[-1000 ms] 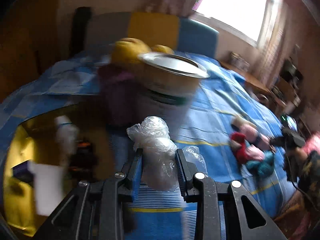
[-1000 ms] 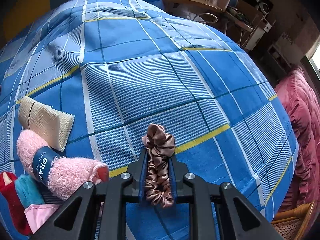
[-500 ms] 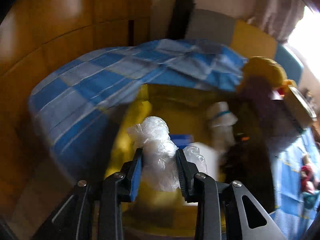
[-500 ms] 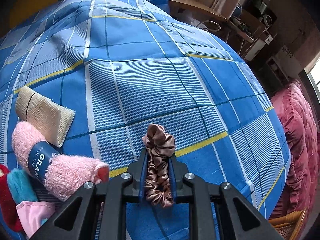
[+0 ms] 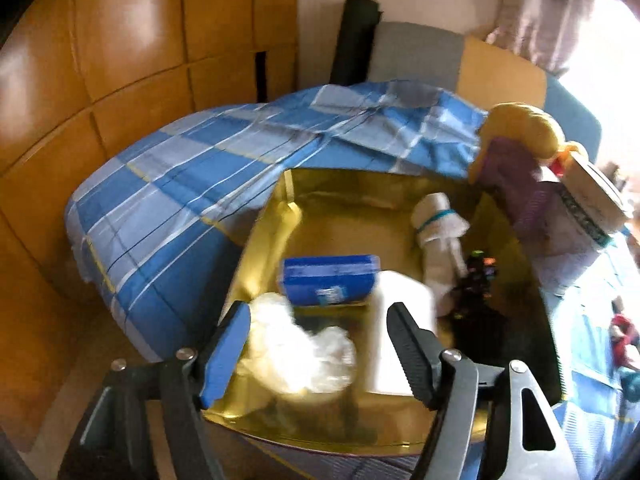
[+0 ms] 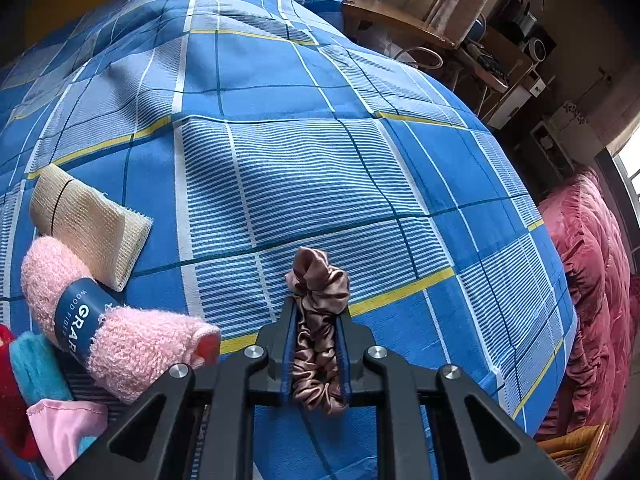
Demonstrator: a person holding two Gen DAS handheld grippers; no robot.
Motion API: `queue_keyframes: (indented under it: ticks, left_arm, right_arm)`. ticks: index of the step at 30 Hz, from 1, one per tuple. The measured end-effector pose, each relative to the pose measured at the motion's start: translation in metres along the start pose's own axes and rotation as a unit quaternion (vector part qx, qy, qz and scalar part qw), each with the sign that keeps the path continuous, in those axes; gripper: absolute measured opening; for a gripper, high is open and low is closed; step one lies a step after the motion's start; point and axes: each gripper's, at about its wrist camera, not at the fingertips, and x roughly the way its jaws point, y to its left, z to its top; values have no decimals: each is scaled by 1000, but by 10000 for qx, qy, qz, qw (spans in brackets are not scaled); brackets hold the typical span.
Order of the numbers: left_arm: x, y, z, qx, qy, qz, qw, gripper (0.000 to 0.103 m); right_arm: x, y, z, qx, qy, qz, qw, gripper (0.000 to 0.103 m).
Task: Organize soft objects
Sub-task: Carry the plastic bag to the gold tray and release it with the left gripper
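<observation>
Two tongs | left (image 5: 318,354) opening over box (image 5: 400,184), bag (image 5: 300,348) loose | right (image 6: 316,346) pinching scrunchie (image 6: 318,320)

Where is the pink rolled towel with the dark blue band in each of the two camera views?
Left wrist view: not clearly in it; only blurred red and teal pieces show at the far right edge.
Right wrist view: the pink rolled towel lies at lower left, beside the beige cloth.
Shared landmark: the blue plaid bedcover, also seen in the left wrist view.
</observation>
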Motion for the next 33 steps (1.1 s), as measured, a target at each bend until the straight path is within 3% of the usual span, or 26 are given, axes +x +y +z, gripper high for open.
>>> queue_keyframes:
  ticks: [8,22,28,33]
  left_arm:
    - [-17,-30,3,381,-156,-376,9984,71]
    - [-21,-50,-6,665,-75,-764,9948,71]
    - [-21,-56,-11,772,-44,-909,9929,71]
    - [-23,-61,-14,883,-40,-971,9913,71]
  right_arm:
    - [-6,-3,5,126,-200,194,9995,16]
    - [-77,11,27,123,-1462,718,9866,16]
    - [-125,57,42,-237,-1808,1242,9754,16]
    - [-171,124,48,-702,-2065,1906,9571,16]
